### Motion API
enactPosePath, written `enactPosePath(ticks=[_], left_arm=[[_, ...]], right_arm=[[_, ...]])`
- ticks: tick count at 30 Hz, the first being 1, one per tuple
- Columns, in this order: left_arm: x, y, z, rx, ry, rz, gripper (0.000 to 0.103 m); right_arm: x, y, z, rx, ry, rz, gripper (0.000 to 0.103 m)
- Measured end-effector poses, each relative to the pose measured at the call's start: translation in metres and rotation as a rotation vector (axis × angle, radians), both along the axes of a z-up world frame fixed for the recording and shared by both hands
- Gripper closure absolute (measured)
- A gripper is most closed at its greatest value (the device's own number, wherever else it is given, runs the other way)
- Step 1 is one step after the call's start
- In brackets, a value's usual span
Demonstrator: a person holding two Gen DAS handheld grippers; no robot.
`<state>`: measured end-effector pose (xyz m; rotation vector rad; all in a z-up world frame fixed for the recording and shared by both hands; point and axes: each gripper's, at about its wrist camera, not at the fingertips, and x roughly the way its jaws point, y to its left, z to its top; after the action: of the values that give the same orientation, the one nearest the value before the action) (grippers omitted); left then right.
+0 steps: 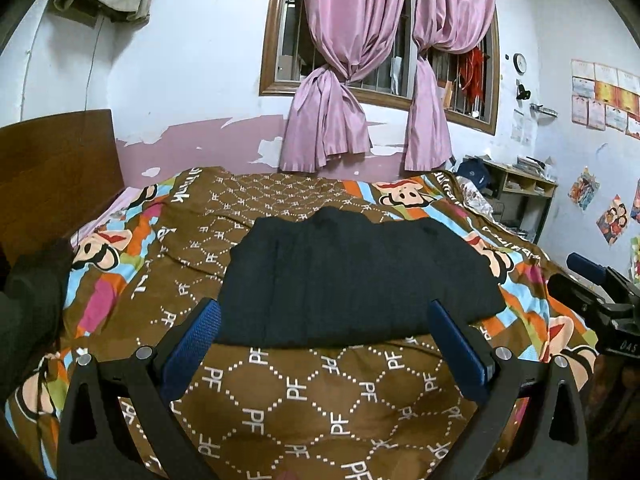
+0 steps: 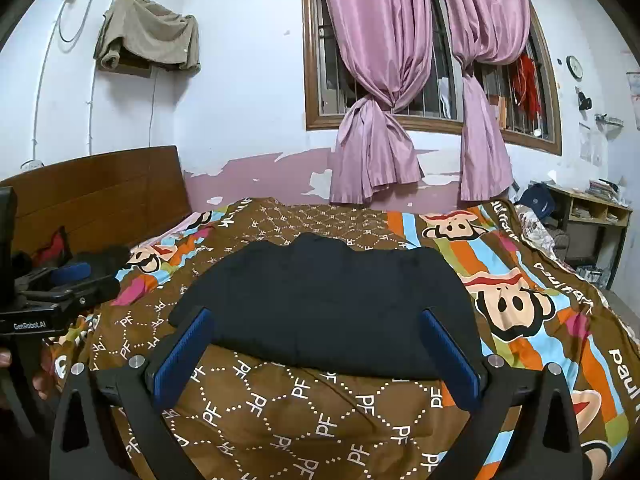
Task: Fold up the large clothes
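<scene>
Both your left gripper (image 1: 326,322) and right gripper (image 2: 316,328) are spread wide, holding nothing. The dark garment (image 1: 360,276) lies folded just beyond the fingertips, so pinch its near corners evenly.

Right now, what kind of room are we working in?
A lived-in bedroom, most likely: the dark folded garment lies on a bed with a cartoon-print bedspread and wooden headboard, under a window with tied pink curtains.
</scene>
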<state>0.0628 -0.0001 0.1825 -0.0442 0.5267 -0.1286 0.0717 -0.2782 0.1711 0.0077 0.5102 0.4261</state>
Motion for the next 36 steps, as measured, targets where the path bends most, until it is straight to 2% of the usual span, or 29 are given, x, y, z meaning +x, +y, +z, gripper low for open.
enactPosePath(ticks=[6,14,20,26,36], left_arm=[[-0.009,0.006,-0.013,0.000,-0.018,0.012,0.002],[-0.017,0.015,-0.044,-0.011,-0.023,0.039,0.002],[-0.014,0.016,-0.066,0.017,-0.010,0.044,0.002],[-0.011,0.018,-0.080,0.007,0.002,0.056,0.002],[-0.020,0.011,-0.091,0.049,-0.049,0.045,0.002]], right_arm=[[-0.009,-0.003,-0.017,0.011,-0.009,-0.022,0.000],[-0.009,-0.005,-0.048,0.022,0.049,-0.045,0.000],[-0.008,-0.004,-0.065,0.012,0.069,-0.048,0.000],[-0.009,0.002,-0.076,-0.021,0.049,-0.035,0.000],[-0.008,-0.001,-0.082,-0.040,0.025,-0.070,0.000]])
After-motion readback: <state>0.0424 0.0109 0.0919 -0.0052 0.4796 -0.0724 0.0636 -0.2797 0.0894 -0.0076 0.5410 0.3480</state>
